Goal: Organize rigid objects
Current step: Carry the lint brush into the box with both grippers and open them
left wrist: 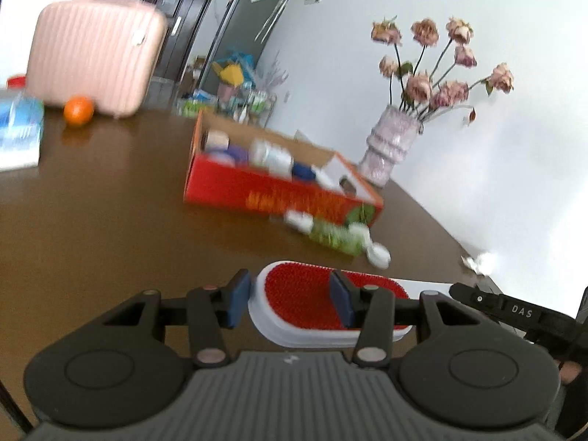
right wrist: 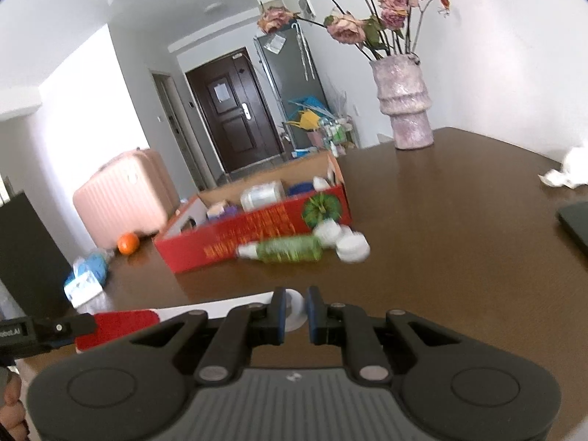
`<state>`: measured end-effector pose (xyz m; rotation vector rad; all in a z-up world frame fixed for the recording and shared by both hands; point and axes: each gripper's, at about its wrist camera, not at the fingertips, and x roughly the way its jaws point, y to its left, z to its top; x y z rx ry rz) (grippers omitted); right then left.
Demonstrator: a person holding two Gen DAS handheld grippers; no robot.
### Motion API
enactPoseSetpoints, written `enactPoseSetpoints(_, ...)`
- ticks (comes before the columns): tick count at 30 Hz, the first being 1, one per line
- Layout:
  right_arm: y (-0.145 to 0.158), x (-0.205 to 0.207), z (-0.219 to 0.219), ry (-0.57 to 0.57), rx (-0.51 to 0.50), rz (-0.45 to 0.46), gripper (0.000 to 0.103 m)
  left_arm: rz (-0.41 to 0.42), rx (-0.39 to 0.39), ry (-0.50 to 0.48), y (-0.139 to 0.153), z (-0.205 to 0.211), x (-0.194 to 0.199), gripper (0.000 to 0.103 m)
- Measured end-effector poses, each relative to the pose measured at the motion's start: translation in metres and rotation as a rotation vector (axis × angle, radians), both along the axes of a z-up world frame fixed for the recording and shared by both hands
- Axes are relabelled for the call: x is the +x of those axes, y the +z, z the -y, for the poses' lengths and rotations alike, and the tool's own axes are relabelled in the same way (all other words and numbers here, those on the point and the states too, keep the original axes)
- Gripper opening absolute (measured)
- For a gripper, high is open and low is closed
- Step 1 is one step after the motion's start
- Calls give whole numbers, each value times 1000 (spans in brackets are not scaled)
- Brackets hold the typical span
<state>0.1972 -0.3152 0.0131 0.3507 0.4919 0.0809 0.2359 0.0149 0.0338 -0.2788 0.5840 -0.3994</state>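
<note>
A white brush with a red bristle pad [left wrist: 312, 301] sits between the pads of my left gripper [left wrist: 290, 299], which is shut on its head above the brown table [left wrist: 110, 213]. The brush's white handle runs right to my right gripper [right wrist: 296, 312], which is shut on its round end [right wrist: 294, 307]. The red pad also shows in the right wrist view [right wrist: 121, 321]. An open red cardboard box [left wrist: 272, 194] [right wrist: 253, 231] holds several bottles and jars. A green bottle [left wrist: 330, 237] [right wrist: 286, 250] and white jars [right wrist: 349, 244] lie in front of the box.
A pink vase with dried roses [left wrist: 389, 147] [right wrist: 404, 106] stands behind the box. A pink suitcase [left wrist: 95, 58] and an orange [left wrist: 78, 110] are at the far side. A tissue pack [right wrist: 86, 279], crumpled paper [right wrist: 569, 172] and a dark flat object [right wrist: 577, 224] lie on the table.
</note>
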Motion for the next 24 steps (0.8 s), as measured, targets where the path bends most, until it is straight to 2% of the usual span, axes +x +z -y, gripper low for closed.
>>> enactPoseSetpoints(5, 22, 58, 0, -11, 11, 45, 12, 80, 54, 7, 28, 9, 60, 47)
enactPoseSetpoints(12, 47, 159, 8, -12, 61, 75, 12, 51, 36, 54, 40, 15, 166, 48)
enactPoseSetpoints(17, 32, 232, 21, -27, 128, 14, 12, -1, 51, 72, 26, 22, 230, 48)
enactPoseSetpoints(21, 10, 278, 16, -31, 71, -42, 12, -38, 79, 76, 2, 25, 263, 48)
enactPoseSetpoints(24, -7, 295, 7, -16, 8, -73, 13, -49, 99, 73, -15, 23, 271, 49)
